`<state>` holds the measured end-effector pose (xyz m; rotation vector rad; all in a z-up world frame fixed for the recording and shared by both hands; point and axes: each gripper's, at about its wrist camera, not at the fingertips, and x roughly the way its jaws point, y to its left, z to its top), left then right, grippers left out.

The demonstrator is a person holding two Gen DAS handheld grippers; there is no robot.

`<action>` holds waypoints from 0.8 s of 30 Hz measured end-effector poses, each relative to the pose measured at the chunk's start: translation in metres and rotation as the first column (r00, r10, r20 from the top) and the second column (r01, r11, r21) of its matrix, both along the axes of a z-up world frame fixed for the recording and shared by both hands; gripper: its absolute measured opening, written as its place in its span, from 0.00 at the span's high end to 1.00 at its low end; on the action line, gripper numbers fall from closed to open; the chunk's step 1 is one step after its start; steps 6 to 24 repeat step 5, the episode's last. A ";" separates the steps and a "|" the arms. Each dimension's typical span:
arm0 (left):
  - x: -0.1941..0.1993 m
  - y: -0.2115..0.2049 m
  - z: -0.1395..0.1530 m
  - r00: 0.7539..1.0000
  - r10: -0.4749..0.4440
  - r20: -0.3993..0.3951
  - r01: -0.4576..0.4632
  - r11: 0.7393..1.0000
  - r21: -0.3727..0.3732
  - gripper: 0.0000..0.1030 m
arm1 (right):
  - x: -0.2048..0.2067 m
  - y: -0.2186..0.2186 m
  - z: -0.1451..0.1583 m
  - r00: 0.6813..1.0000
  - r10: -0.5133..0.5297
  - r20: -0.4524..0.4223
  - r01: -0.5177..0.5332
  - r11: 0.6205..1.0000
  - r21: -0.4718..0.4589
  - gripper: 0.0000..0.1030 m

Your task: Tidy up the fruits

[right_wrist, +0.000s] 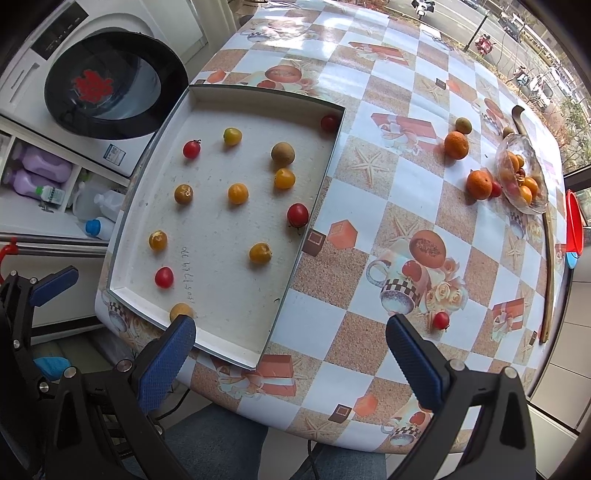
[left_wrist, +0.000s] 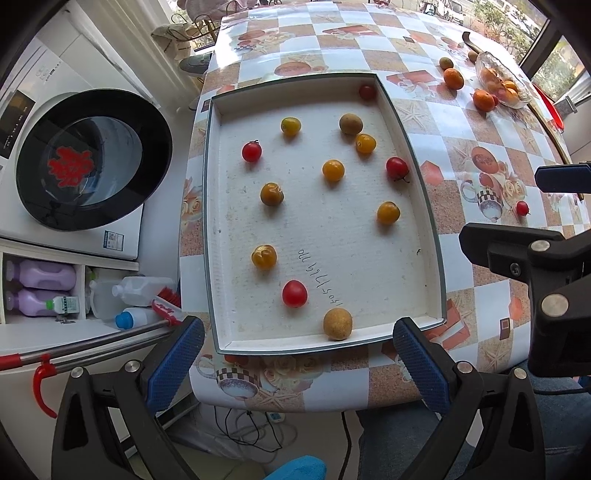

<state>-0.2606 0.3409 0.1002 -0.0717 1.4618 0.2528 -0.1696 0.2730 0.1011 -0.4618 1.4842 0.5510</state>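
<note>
Both your grippers, left (left_wrist: 295,354) and right (right_wrist: 291,350), hang released and empty over the table's near edge. A loose red cherry tomato (right_wrist: 441,320) lies on the checked tablecloth (right_wrist: 369,206), just beside your right fingers; straddle it squarely, then carry it to the shallow white cardboard tray (right_wrist: 306,236) of scattered small fruits

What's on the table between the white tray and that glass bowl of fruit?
In the right wrist view, between the tray and glass bowl lie two oranges, otherwise bare patterned tablecloth.

Bright daylight pours in from the windows (right_wrist: 535,74), putting glare on the far tablecloth (right_wrist: 332,26). Shadows stay soft. Edges bend and darken; focus is sharp.
</note>
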 end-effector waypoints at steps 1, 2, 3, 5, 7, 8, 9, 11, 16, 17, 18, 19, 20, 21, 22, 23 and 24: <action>0.000 0.000 0.000 1.000 0.003 0.002 -0.003 1.000 -0.002 0.00 | 0.000 0.000 0.000 1.000 0.000 0.001 0.000 1.000 0.000 0.00; 0.000 0.001 0.000 1.000 0.007 0.009 -0.007 1.000 -0.007 0.00 | 0.000 0.000 0.000 1.000 -0.001 0.001 0.001 1.000 -0.001 0.00; 0.000 0.001 0.001 1.000 0.012 0.018 -0.012 1.000 -0.014 0.00 | 0.000 0.000 0.000 1.000 -0.001 0.001 0.001 1.000 -0.002 0.00; 0.000 0.002 0.002 1.000 0.019 0.025 -0.019 1.000 -0.023 0.00 | 0.000 0.000 0.000 1.000 0.000 0.000 0.000 1.000 -0.004 0.00; 0.000 0.002 0.002 1.000 0.019 0.025 -0.019 1.000 -0.023 0.00 | 0.000 0.000 0.000 1.000 0.000 0.000 0.000 1.000 -0.004 0.00; 0.000 0.002 0.002 1.000 0.019 0.025 -0.019 1.000 -0.023 0.00 | 0.000 0.000 0.000 1.000 0.000 0.000 0.000 1.000 -0.004 0.00; 0.000 0.002 0.002 1.000 0.019 0.025 -0.019 1.000 -0.023 0.00 | 0.000 0.000 0.000 1.000 0.000 0.000 0.000 1.000 -0.004 0.00; 0.000 0.002 0.002 1.000 0.019 0.025 -0.019 1.000 -0.023 0.00 | 0.000 0.000 0.000 1.000 0.000 0.000 0.000 1.000 -0.004 0.00; 0.000 0.002 0.002 1.000 0.019 0.025 -0.019 1.000 -0.023 0.00 | 0.000 0.000 0.000 1.000 0.000 0.000 0.000 1.000 -0.004 0.00; 0.000 0.002 0.002 1.000 0.019 0.025 -0.019 1.000 -0.023 0.00 | 0.000 0.000 0.000 1.000 0.000 0.000 0.000 1.000 -0.004 0.00; 0.000 0.002 0.002 1.000 0.019 0.025 -0.019 1.000 -0.023 0.00 | 0.000 0.000 0.000 1.000 0.000 0.000 0.000 1.000 -0.004 0.00; 0.000 0.002 0.002 1.000 0.019 0.025 -0.019 1.000 -0.023 0.00 | 0.000 0.000 0.000 1.000 0.000 0.000 0.000 1.000 -0.004 0.00; 0.000 0.002 0.002 1.000 0.019 0.025 -0.019 1.000 -0.023 0.00 | 0.000 0.000 0.000 1.000 0.000 0.000 0.000 1.000 -0.004 0.00; 0.000 0.002 0.002 1.000 0.019 0.025 -0.019 1.000 -0.023 0.00 | 0.000 0.000 0.000 1.000 0.000 0.000 0.000 1.000 -0.004 0.00; 0.000 0.002 0.002 1.000 0.019 0.025 -0.019 1.000 -0.023 0.00 | 0.000 0.000 0.000 1.000 0.000 0.000 0.000 1.000 -0.004 0.00; 0.000 0.002 0.002 1.000 0.019 0.025 -0.019 1.000 -0.023 0.00 | 0.000 0.000 0.000 1.000 0.000 0.000 0.000 1.000 -0.004 0.00; 0.000 0.002 0.002 1.000 0.019 0.025 -0.019 1.000 -0.023 0.00 | 0.000 0.000 0.000 1.000 0.000 0.000 0.000 1.000 -0.004 0.00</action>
